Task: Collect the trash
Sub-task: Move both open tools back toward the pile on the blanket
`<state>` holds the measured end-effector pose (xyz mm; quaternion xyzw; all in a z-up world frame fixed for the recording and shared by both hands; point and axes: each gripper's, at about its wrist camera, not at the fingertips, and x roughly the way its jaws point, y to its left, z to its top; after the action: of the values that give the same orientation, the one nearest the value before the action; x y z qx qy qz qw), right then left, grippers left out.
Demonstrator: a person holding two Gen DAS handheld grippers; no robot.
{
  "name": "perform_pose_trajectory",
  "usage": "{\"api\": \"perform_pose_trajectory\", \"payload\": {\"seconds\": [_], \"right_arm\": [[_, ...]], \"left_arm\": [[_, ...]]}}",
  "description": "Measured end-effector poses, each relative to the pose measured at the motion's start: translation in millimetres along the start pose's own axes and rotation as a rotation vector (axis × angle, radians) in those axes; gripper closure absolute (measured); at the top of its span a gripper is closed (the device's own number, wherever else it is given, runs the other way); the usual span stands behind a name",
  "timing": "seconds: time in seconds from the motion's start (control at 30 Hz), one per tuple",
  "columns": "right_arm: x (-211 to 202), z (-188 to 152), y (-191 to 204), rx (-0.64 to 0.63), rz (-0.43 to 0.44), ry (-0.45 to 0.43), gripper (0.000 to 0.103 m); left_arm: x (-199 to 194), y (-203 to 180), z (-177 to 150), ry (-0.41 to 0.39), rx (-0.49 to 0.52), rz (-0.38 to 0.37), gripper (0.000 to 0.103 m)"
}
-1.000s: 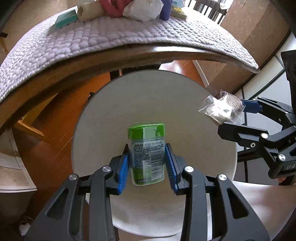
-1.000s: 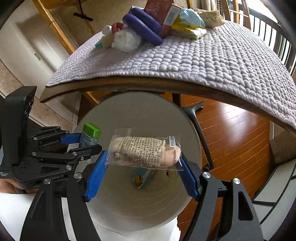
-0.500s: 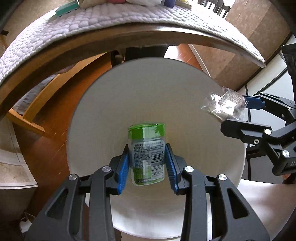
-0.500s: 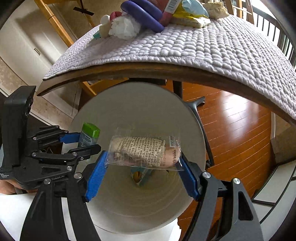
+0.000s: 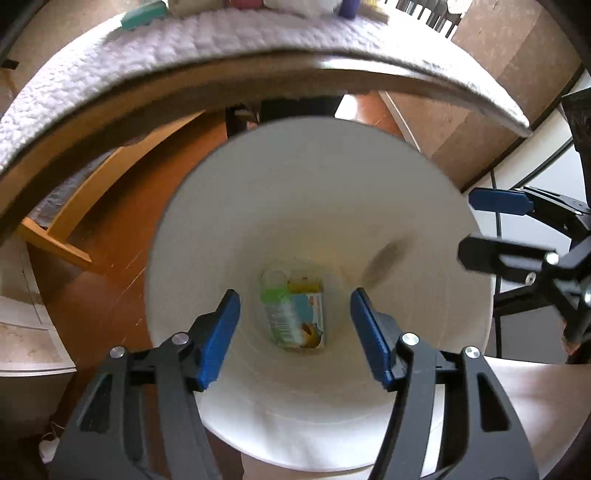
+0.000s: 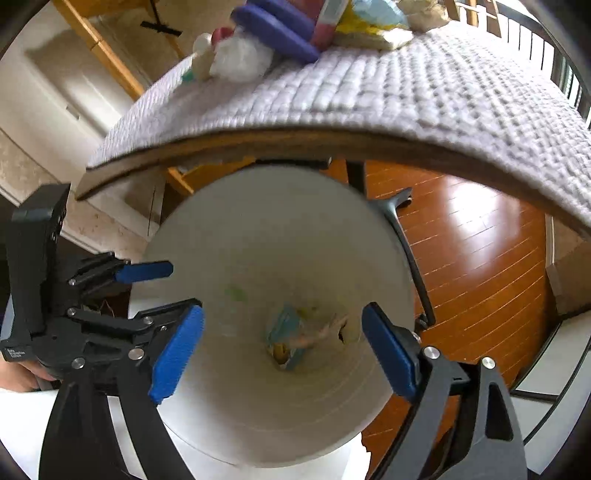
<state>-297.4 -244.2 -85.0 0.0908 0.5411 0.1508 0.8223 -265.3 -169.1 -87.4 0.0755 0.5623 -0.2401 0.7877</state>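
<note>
A white bin (image 5: 295, 177) stands on the floor below the table edge, and both grippers hang over its mouth. My left gripper (image 5: 293, 295) has its jaws opening with nothing between them. The green-capped bottle (image 5: 279, 314) lies blurred at the bin's bottom, beside a blue and yellow packet (image 5: 312, 314). My right gripper (image 6: 282, 314) is also opening over the bin (image 6: 277, 221) and holds nothing. The wrapped bandage roll (image 6: 321, 332) shows as a blur deep in the bin. Each gripper appears in the other's view: the right gripper (image 5: 472, 225), the left gripper (image 6: 177, 286).
A table with a quilted lilac mat (image 6: 406, 92) overhangs the bin. On it lie more items: a purple piece (image 6: 280, 26), a crumpled white wad (image 6: 240, 59), yellow and blue wrappers (image 6: 373, 18). Wooden floor (image 6: 472, 258) and a black stand leg (image 6: 391, 206) lie to the right.
Both grippers opened. The green-capped bottle dropped from the left gripper and the wrapped bandage roll from the right, both into the bin. Both hands sank slightly toward the bin.
</note>
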Motion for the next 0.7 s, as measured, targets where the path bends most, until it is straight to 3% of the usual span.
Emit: {"api": "perform_pose_trajectory", "payload": {"seconds": [0.13, 0.27, 0.4, 0.57, 0.7], "right_arm": [[-28, 16, 1, 0.025, 0.029, -0.094, 0.011], [-53, 41, 0, 0.067, 0.109, -0.195, 0.009], [-63, 78, -9, 0.135, 0.188, -0.26, 0.008], [-50, 121, -25, 0.273, 0.301, -0.256, 0.008], [-26, 150, -36, 0.36, 0.339, -0.205, 0.008]], "left_arm": [[-23, -1, 8, -0.081, 0.014, -0.006, 0.038], [-63, -4, 23, -0.257, 0.039, -0.014, 0.017], [-87, -11, 44, -0.389, 0.083, 0.029, 0.013], [-86, -18, 67, -0.47, 0.182, 0.12, 0.01], [-80, -26, 82, -0.472, 0.255, 0.154, 0.01]]}}
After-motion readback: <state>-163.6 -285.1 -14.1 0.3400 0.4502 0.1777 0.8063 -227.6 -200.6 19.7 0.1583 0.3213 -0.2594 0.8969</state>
